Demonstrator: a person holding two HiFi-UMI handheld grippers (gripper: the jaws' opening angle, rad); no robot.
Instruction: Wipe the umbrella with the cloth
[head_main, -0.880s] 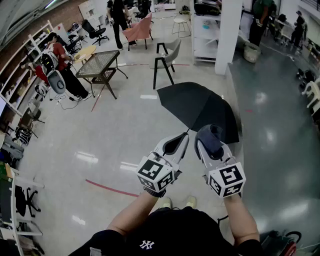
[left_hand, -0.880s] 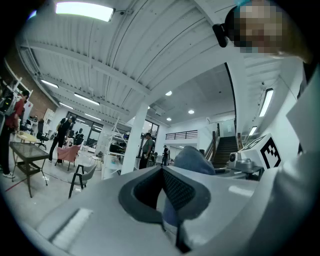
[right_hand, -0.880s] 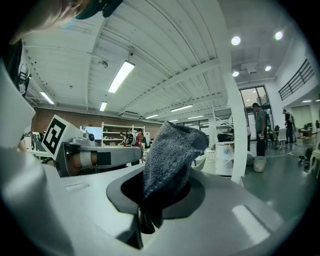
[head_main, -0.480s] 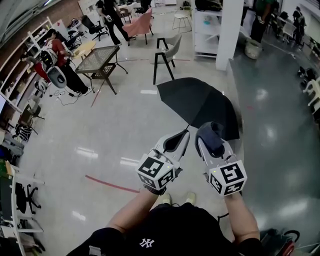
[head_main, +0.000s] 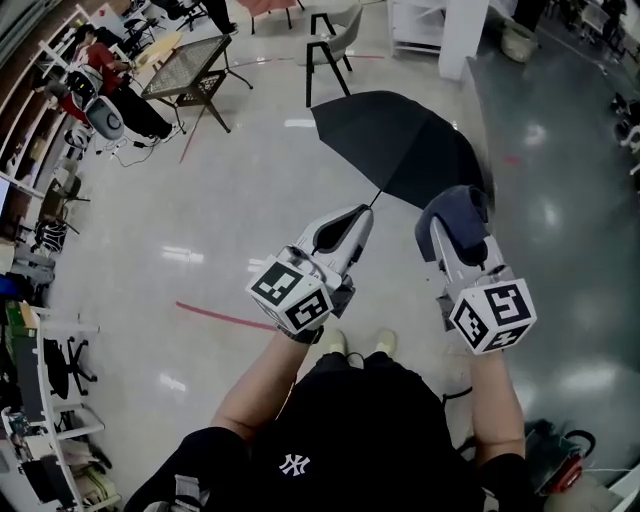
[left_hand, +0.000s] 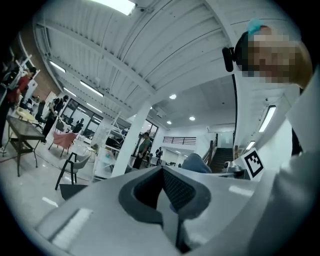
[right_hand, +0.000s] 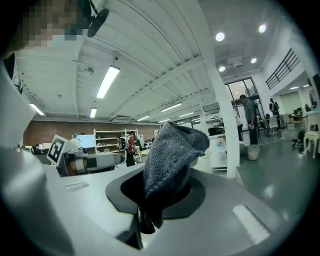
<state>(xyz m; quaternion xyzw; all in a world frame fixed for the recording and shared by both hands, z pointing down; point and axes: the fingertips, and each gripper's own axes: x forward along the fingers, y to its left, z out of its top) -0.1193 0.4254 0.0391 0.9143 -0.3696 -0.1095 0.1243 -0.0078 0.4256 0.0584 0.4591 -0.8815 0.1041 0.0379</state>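
An open black umbrella (head_main: 400, 145) hangs tilted over the floor ahead of me. Its thin shaft (head_main: 377, 198) runs back to my left gripper (head_main: 362, 212), whose jaws are shut on its end. In the left gripper view the jaws (left_hand: 167, 200) are closed, and a dark edge of the umbrella (left_hand: 70, 190) shows low at the left. My right gripper (head_main: 455, 228) is shut on a dark blue-grey knitted cloth (head_main: 458, 210), held just right of the canopy's near edge and apart from it. In the right gripper view the cloth (right_hand: 170, 155) stands bunched up out of the jaws (right_hand: 150, 212).
A black-legged chair (head_main: 330, 45) and a mesh-topped table (head_main: 190, 65) stand beyond the umbrella. A white pillar (head_main: 462, 30) rises at the back right. People sit at the far left (head_main: 100, 90). A red line (head_main: 225, 318) crosses the glossy floor.
Both grippers have risen and spread apart, the right one shifting to the right with the cloth. The umbrella has been carried forward and up with the left gripper.
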